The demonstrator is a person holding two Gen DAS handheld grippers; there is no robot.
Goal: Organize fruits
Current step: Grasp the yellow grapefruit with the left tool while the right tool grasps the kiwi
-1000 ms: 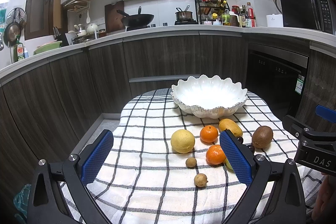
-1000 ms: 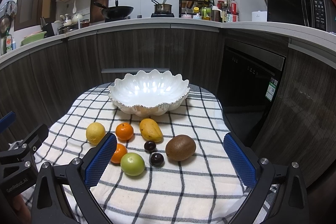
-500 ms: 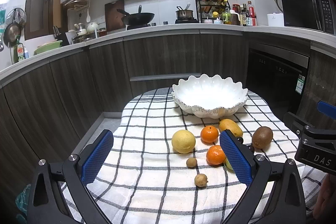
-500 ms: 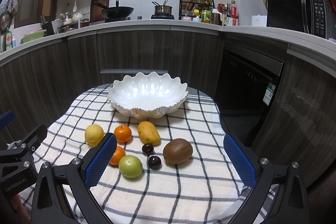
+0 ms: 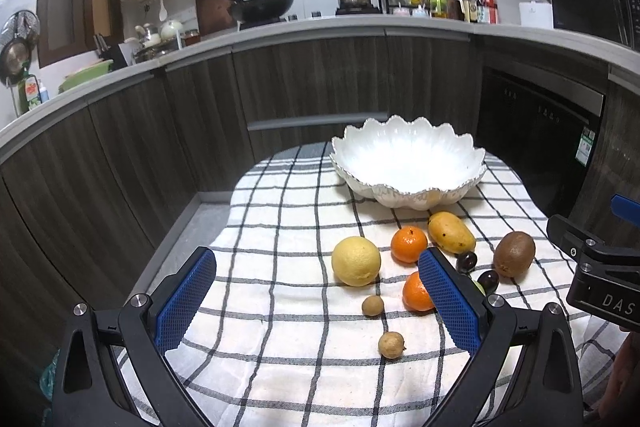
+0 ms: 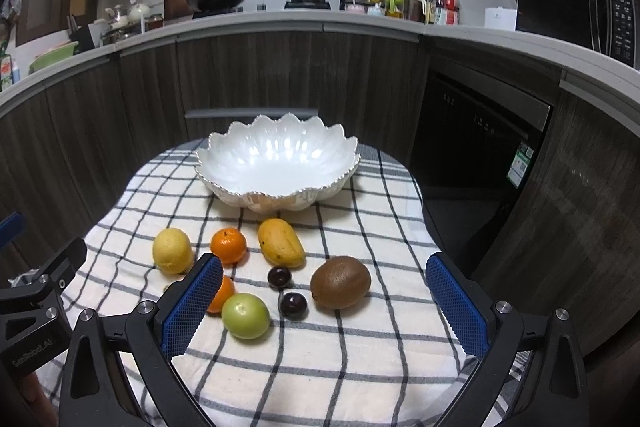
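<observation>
A white scalloped bowl (image 5: 406, 163) (image 6: 276, 161) stands empty at the far end of a checked cloth (image 5: 288, 247). In front of it lie a lemon (image 5: 355, 260) (image 6: 172, 250), two oranges (image 5: 408, 243) (image 6: 228, 245), a mango (image 5: 450, 231) (image 6: 280, 242), a kiwi (image 5: 514, 253) (image 6: 340, 281), two dark plums (image 6: 279, 275), a green apple (image 6: 245, 315) and two small brown fruits (image 5: 373, 305). My left gripper (image 5: 316, 301) hovers open over the cloth's near left, holding nothing. My right gripper (image 6: 324, 305) is open above the near fruits, also holding nothing.
Dark wood cabinets (image 5: 160, 131) curve around the table on the left and behind. A black dishwasher front (image 6: 472, 139) stands to the right. The counter (image 5: 280, 27) above carries a wok, a pot and bottles. The cloth's edge drops off on the left.
Both grippers drifted slightly; the fruit and bowl sit a little higher in the right wrist view. Nothing was gripped or moved on the cloth.
</observation>
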